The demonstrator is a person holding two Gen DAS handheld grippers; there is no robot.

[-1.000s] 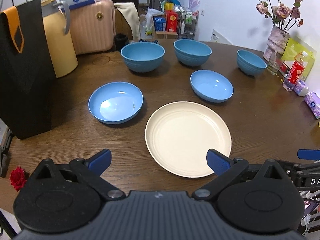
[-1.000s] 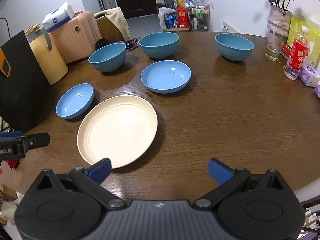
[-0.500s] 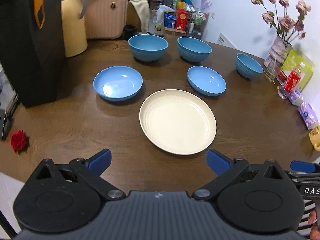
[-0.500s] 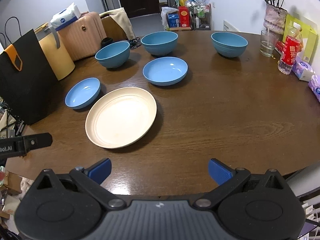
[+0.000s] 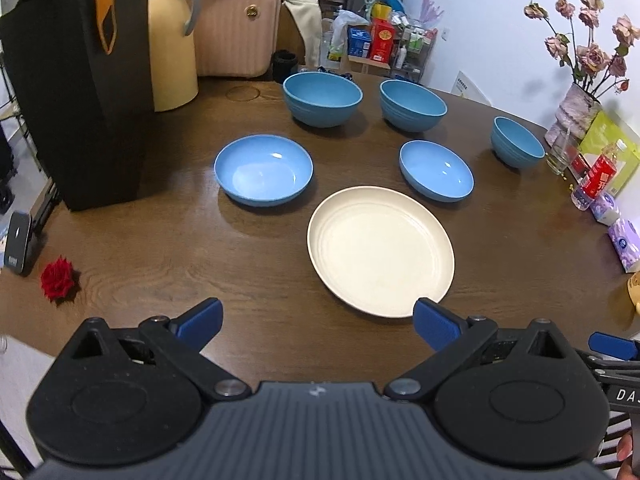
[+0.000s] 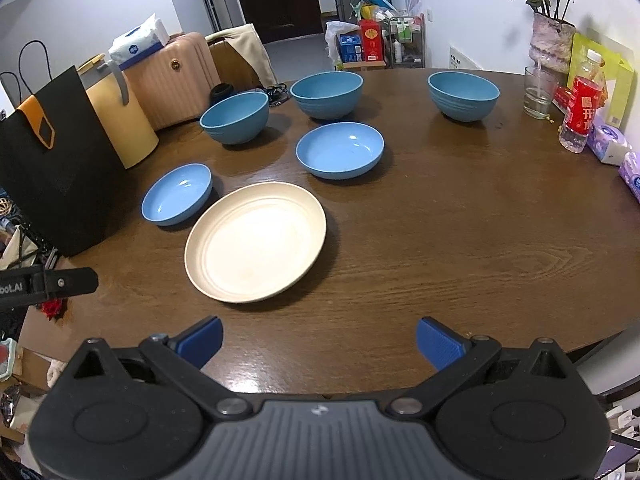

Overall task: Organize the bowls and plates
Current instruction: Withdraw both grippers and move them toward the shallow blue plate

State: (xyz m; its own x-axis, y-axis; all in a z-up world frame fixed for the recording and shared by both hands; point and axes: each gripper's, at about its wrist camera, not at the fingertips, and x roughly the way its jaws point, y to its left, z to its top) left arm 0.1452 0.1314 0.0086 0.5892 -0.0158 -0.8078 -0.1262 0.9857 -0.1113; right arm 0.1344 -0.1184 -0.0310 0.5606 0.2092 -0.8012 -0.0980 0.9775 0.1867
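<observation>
A cream plate [image 5: 380, 250] [image 6: 256, 242] lies near the front of the round brown table [image 5: 160, 264]. Two shallow blue dishes flank it: one at the left [image 5: 263, 169] [image 6: 177, 193], one at the right [image 5: 436, 170] [image 6: 340, 150]. Behind them stand three deep blue bowls [image 5: 322, 98] [image 5: 413, 105] [image 5: 517, 142], seen in the right wrist view too [image 6: 235, 117] [image 6: 327, 94] [image 6: 463, 95]. My left gripper [image 5: 318, 320] hovers open over the front edge, just short of the plate. My right gripper [image 6: 319, 340] is open over the table's near edge, holding nothing.
A black paper bag [image 5: 80, 80] and a yellow container [image 5: 170, 46] stand at the table's left. A red rose [image 5: 57, 279] lies front left. A flower vase [image 6: 550, 40], glass [image 6: 538, 92], red bottle [image 6: 582, 110] and tissue packs [image 6: 610, 142] crowd the right side.
Both grippers have drawn back and risen from the table, so the plate and bowls look farther away. Nothing on the table has moved and both stay open.
</observation>
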